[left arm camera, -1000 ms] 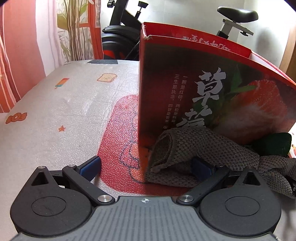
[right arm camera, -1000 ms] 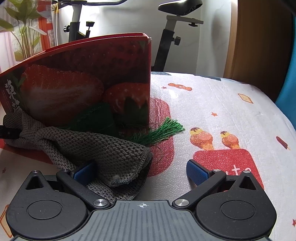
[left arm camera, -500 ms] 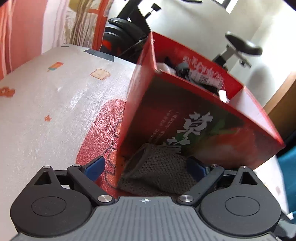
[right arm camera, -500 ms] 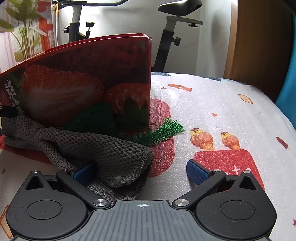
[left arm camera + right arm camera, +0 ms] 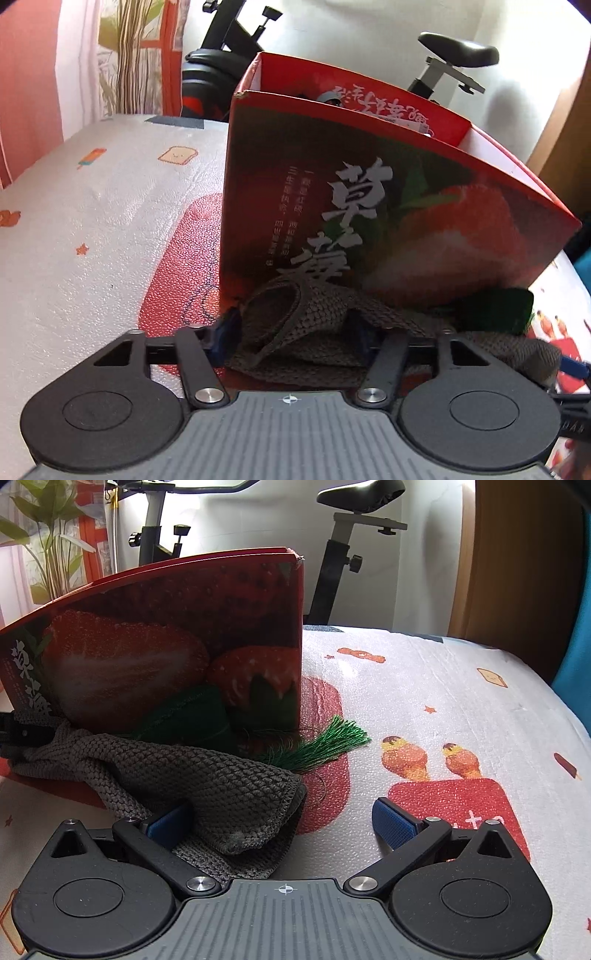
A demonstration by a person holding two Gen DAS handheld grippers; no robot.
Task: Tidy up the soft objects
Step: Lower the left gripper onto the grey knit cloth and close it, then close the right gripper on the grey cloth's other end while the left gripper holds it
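Note:
A grey knitted cloth (image 5: 310, 306) lies on the mat against the front of a red strawberry box (image 5: 369, 192). My left gripper (image 5: 291, 332) has its jaws closing, and both blue pads press the cloth's rolled end, which bunches up between them. The cloth's other end (image 5: 221, 782) lies across the left finger of my right gripper (image 5: 284, 819), which stands open and wide on the mat. A green soft piece (image 5: 184, 720) with a green tassel (image 5: 325, 746) rests behind the cloth at the foot of the box (image 5: 166, 627).
The box is open at the top with dark items inside, mostly hidden. The printed foam mat (image 5: 443, 701) stretches to the right of the box and also to its left (image 5: 92, 221). An exercise bike (image 5: 354, 535) and a curtain (image 5: 29, 74) stand behind.
The left jaws have narrowed from wide open onto the cloth's rolled end, which now bunches upward. In the right wrist view that end has shifted slightly. The right gripper has not moved.

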